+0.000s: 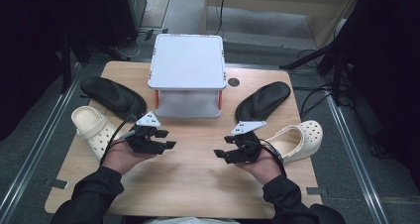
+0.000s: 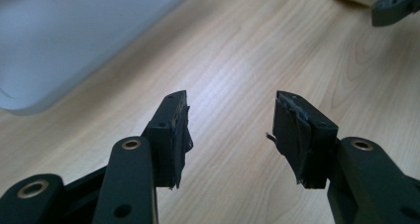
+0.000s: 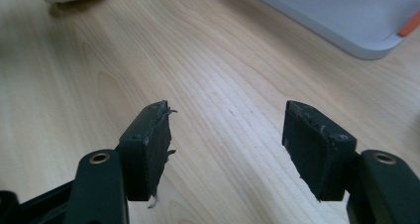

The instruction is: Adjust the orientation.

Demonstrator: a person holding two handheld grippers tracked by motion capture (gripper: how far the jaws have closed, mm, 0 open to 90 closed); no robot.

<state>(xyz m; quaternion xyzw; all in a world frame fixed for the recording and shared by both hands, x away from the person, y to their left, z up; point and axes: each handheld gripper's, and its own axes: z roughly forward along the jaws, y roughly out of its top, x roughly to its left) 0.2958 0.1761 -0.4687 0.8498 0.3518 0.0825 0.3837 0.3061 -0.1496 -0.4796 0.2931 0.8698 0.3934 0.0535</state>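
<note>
High view shows a wooden table (image 1: 198, 184) with a white two-tier stand (image 1: 186, 75) at the middle of its far edge. A black insole (image 1: 113, 95) lies toward the far left corner, and a cream clog (image 1: 91, 127) sits just nearer at the left edge, touching or nearly touching that insole. A second black insole (image 1: 262, 101) lies toward the far right corner, with a second cream clog (image 1: 297, 140) by the right edge, just nearer than it.

Both hands hover over the bare middle of the table, nearer than the stand. The left claw (image 1: 166, 140) is held just beside the left clog, its jaws spread and pointing toward the table's centre, with nothing between them. The right claw (image 1: 222, 147) is held just beside the right clog, its jaws likewise spread and empty, facing the left one across a gap of bare wood.

Left gripper view looks along the left claw (image 2: 230, 130): released, with bare wood grain between its jaws, and a blurred corner of the stand (image 2: 74, 35) beyond. Right gripper view shows the right claw (image 3: 228, 144) just as wide apart, released over bare wood, the stand's edge (image 3: 356, 16) at the far side.
</note>
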